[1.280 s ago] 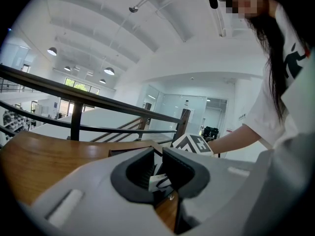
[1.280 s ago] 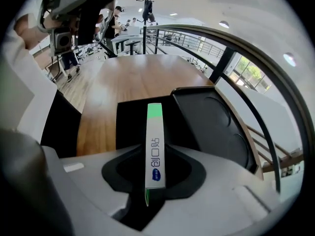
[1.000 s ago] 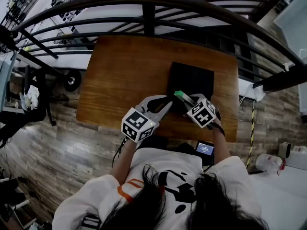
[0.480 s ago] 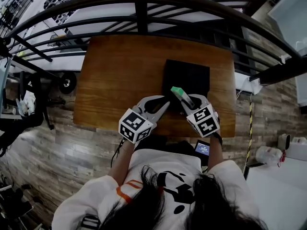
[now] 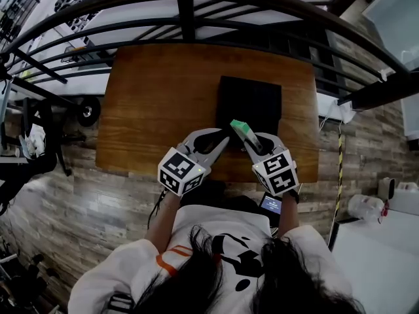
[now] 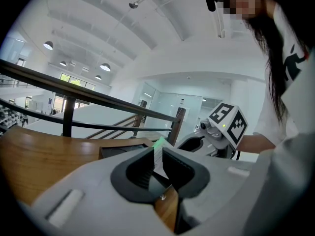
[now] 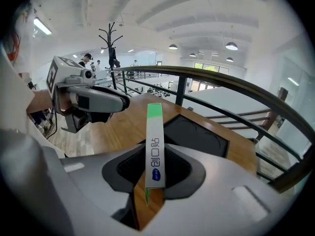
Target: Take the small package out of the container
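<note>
The small box [image 7: 154,144] stands on edge, clamped between my right gripper's [image 5: 249,141] jaws, its green end jutting over the near rim of the black tray [image 5: 252,103] on the wooden table [image 5: 157,103]. My left gripper [image 5: 221,139] hangs just beside it, its jaws a narrow slit apart, holding nothing.

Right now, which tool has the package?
The right tool: its jaws clamp the white, green-tipped package above the black container. The left tool sits apart from it.
</note>
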`<action>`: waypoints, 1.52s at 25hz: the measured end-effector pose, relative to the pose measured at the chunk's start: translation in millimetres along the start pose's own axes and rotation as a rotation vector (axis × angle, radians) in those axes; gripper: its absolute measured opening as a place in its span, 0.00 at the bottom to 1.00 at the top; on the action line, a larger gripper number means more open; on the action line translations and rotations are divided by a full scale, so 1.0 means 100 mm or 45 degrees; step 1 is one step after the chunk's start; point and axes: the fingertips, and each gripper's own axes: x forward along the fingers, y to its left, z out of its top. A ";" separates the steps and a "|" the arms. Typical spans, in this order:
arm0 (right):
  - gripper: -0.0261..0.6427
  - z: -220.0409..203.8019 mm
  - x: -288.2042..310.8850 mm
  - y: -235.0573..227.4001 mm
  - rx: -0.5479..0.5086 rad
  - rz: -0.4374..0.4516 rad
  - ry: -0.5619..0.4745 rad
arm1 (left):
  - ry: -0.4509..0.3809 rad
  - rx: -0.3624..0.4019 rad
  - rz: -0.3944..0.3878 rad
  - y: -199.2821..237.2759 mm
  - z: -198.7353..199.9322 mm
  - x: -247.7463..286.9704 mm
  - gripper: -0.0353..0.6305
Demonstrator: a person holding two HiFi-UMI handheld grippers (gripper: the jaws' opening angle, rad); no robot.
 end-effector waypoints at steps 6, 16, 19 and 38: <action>0.22 -0.05 -0.08 0.09 0.036 0.020 -0.024 | 0.002 0.019 0.012 -0.10 0.01 -0.03 0.12; 0.22 -0.34 -0.53 0.23 0.098 -0.019 -0.054 | 0.019 0.052 0.002 -0.59 -0.08 -0.08 0.12; 0.22 -0.49 -0.71 0.24 0.110 -0.032 -0.075 | 0.033 0.071 -0.013 -0.84 -0.14 -0.03 0.12; 0.22 -1.53 -1.76 0.91 0.199 -0.087 -0.161 | 0.078 0.129 -0.044 -2.38 -0.74 -0.40 0.12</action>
